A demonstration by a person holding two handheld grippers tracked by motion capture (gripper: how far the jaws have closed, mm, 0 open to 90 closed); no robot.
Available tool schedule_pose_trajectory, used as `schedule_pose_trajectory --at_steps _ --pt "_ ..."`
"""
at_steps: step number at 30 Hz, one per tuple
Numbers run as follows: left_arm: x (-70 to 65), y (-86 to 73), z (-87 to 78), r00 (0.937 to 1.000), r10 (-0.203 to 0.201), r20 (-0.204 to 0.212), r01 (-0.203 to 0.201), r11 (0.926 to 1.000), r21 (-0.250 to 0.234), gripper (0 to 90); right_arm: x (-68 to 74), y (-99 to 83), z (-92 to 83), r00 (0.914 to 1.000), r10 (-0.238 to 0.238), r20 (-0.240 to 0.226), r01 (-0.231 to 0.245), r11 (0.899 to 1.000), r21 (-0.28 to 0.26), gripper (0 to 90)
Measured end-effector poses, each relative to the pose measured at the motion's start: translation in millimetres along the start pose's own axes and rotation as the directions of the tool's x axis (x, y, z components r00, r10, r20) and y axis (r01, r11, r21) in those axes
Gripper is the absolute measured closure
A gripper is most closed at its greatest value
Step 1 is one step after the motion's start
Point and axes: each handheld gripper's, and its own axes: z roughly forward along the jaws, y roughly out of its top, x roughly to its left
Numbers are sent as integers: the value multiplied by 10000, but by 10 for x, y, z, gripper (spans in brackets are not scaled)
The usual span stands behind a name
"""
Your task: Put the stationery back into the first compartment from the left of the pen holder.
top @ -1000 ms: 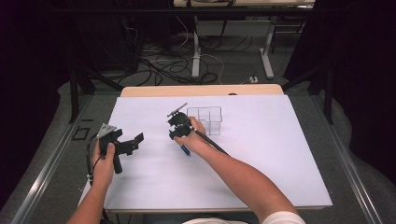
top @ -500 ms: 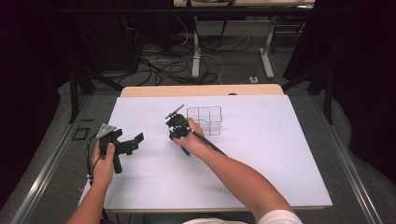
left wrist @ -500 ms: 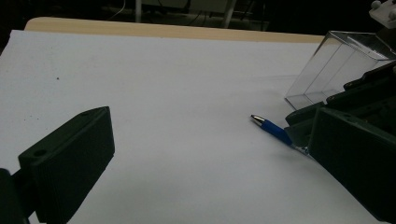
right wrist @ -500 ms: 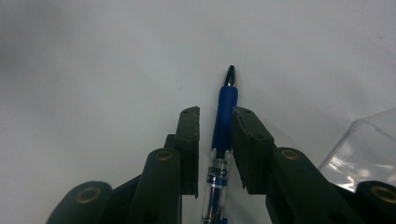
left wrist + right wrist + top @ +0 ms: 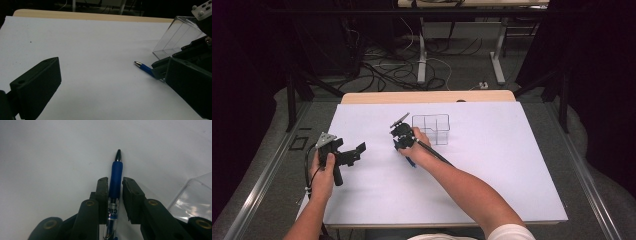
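Observation:
A blue pen [image 5: 115, 173] lies flat on the white sheet, its metal tip pointing away from my right gripper [image 5: 115, 181]. The jaws have just been closing with the pen between them, and both pads now touch its barrel. From above, the right gripper [image 5: 402, 143] points down at the sheet just left of a clear box, with the pen's [image 5: 411, 161] rear end sticking out under the hand. My left gripper [image 5: 356, 153] hovers at the table's left, open and with nothing in it. In its view [image 5: 112, 63] the pen [image 5: 143, 67] lies ahead to the right.
A clear plastic box with compartments [image 5: 432, 128] stands on the sheet right beside the right gripper [image 5: 175, 53]. The white sheet [image 5: 492, 165] covers most of the table. A wooden strip [image 5: 427, 96] runs along the far edge.
The right gripper has settled slightly lower over the pen and its jaws have drawn in on it. The left hand has kept still.

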Motion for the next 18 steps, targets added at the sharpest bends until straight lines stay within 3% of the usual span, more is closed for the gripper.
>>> schedule_pose_trajectory --at_steps 7,10,11,12,16,18 --pt "-2 0 1 10000 -30 2 30 10000 -23 1 -13 2 3 9999 81 -61 -81 9999 105 762" --pt "-2 1 0 10000 -26 1 26 10000 -25 1 -20 -9 49 9999 90 -133 -95 9992 -385 765" --pt "-2 1 0 10000 -26 2 26 10000 -24 0 -17 1 18 9999 129 -115 -128 9999 96 767" --pt "1 1 0 10000 6 1 -6 10000 1 1 -18 1 17 9999 124 -120 -122 9999 118 770" --pt "2 0 1 10000 27 -2 -27 10000 -9 0 -13 -9 54 9997 166 -157 -171 9995 -280 784" --pt "-2 0 3 10000 -7 0 7 10000 -42 1 -16 -6 50 9997 202 -143 -205 9996 -209 786"
